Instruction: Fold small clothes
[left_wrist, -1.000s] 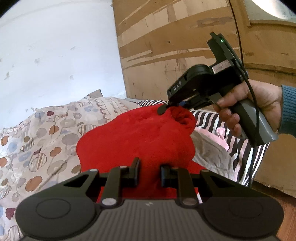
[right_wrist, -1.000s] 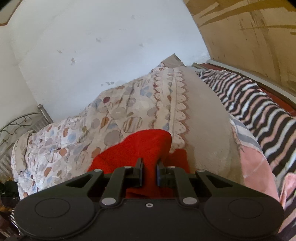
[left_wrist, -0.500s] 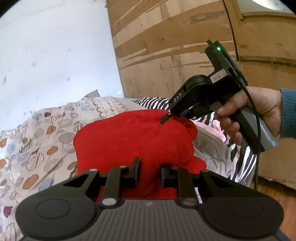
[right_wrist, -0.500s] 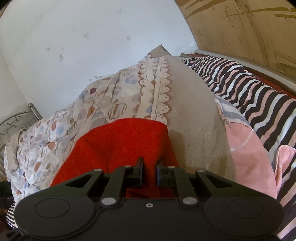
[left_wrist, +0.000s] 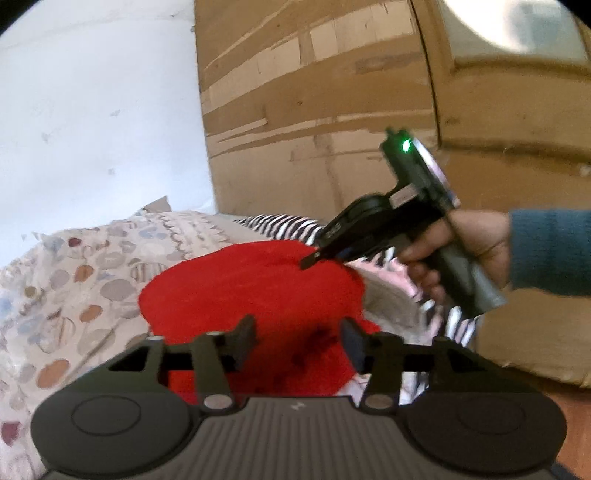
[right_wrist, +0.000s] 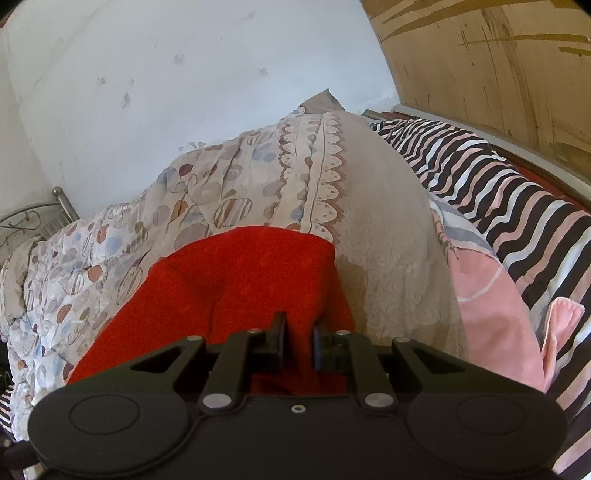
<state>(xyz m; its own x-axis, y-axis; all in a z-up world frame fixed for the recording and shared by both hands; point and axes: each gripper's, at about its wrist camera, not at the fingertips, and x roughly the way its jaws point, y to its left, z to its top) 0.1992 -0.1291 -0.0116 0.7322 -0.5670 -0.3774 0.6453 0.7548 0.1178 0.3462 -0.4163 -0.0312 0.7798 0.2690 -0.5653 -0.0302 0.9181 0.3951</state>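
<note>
A small red fleece garment (left_wrist: 251, 291) lies spread on the patterned quilt (left_wrist: 74, 280). In the left wrist view my left gripper (left_wrist: 297, 332) hovers at its near edge. Its jaws are opening and stand well apart; the red cloth lies under the gap, and neither pad presses on it. My right gripper (left_wrist: 310, 260), held in a person's hand (left_wrist: 476, 240), pinches the far right edge of the garment. In the right wrist view the right gripper (right_wrist: 299, 328) is shut on a fold of the red garment (right_wrist: 240, 266).
The quilt (right_wrist: 221, 192) bulges over the bed. A black, white and pink striped blanket (right_wrist: 498, 184) and a pink cloth (right_wrist: 491, 314) lie to the right. A plywood wall (left_wrist: 332, 110) stands behind, and a metal bed frame (right_wrist: 22, 221) shows at far left.
My left gripper's jaws have spread apart and let go of the red garment's near edge. The right gripper has sunk a little, and the garment lies flatter on the quilt.
</note>
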